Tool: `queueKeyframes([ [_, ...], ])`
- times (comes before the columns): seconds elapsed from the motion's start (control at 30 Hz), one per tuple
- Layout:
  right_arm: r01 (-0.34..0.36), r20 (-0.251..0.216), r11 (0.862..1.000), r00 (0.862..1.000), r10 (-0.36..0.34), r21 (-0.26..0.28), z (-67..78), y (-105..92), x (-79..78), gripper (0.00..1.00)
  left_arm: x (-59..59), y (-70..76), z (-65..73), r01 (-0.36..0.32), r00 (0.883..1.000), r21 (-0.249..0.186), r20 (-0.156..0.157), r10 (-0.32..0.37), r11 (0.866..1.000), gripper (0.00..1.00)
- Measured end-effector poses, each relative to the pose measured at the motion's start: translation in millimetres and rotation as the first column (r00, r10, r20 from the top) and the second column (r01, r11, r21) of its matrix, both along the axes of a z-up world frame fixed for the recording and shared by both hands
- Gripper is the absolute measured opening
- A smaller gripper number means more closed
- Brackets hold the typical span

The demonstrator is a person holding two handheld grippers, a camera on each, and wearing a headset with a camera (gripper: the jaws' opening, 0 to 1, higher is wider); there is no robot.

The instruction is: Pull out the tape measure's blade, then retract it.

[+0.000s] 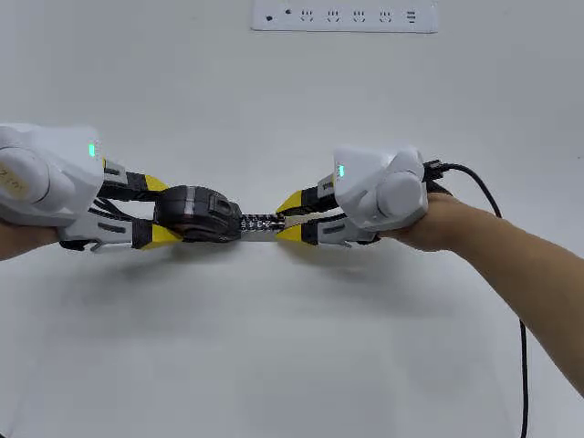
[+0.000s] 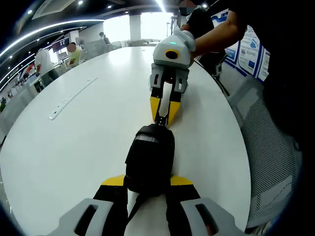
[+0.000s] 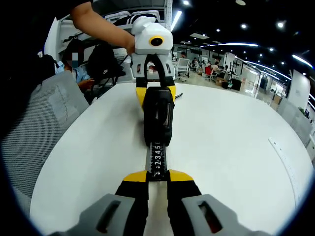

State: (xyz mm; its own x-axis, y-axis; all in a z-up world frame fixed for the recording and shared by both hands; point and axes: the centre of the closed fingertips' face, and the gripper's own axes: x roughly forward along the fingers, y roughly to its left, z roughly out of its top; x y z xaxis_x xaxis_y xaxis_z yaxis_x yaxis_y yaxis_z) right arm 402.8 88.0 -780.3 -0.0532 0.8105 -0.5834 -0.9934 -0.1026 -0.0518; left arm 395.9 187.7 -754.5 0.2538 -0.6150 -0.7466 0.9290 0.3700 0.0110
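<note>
A black tape measure (image 1: 195,214) is held just above the white table, its case clamped between the yellow-tipped jaws of my left gripper (image 1: 173,212). The same case (image 2: 150,158) sits between the left gripper's (image 2: 147,181) fingers in the left gripper view. A short length of blade (image 1: 260,223) with printed numbers runs from the case to my right gripper (image 1: 290,217), which is shut on the blade's end. In the right gripper view the blade (image 3: 157,158) leads from my right gripper (image 3: 158,175) to the case (image 3: 159,115).
A white power strip (image 1: 345,15) lies at the table's far edge. A black cable (image 1: 511,265) trails from the right gripper along the person's forearm. An office chair (image 2: 268,147) stands beside the table, and people sit in the background.
</note>
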Motion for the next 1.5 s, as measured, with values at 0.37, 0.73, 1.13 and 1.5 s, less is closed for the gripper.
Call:
queueKeyframes([
  [0.37, 0.003, 0.002, 1.0, 1.0, -0.003, -0.015, -0.9, -22.9, 3.1, 0.12, 0.1, -0.8, -0.3, 0.0, 1.0, 0.001, 0.0, 0.0, 1.0, 0.26],
  [0.73, 0.006, 0.003, 0.999, 1.0, -0.006, -0.036, -1.4, -49.6, 4.0, 0.12, 0.6, -1.4, -0.7, -0.002, 1.0, 0.002, 0.003, 0.002, 1.0, 0.26],
  [1.13, 0.018, 0.0, 0.998, 1.0, -0.018, -0.059, -1.0, -80.4, 5.9, 0.12, 1.0, -2.0, -0.5, -0.004, 1.0, 0.002, 0.004, 0.004, 1.0, 0.26],
  [1.5, 0.032, 0.01, 0.995, 0.999, -0.032, -0.091, -2.3, -108.8, 9.9, 0.12, 1.1, -3.0, -0.8, -0.005, 1.0, 0.004, 0.003, 0.005, 1.0, 0.26],
])
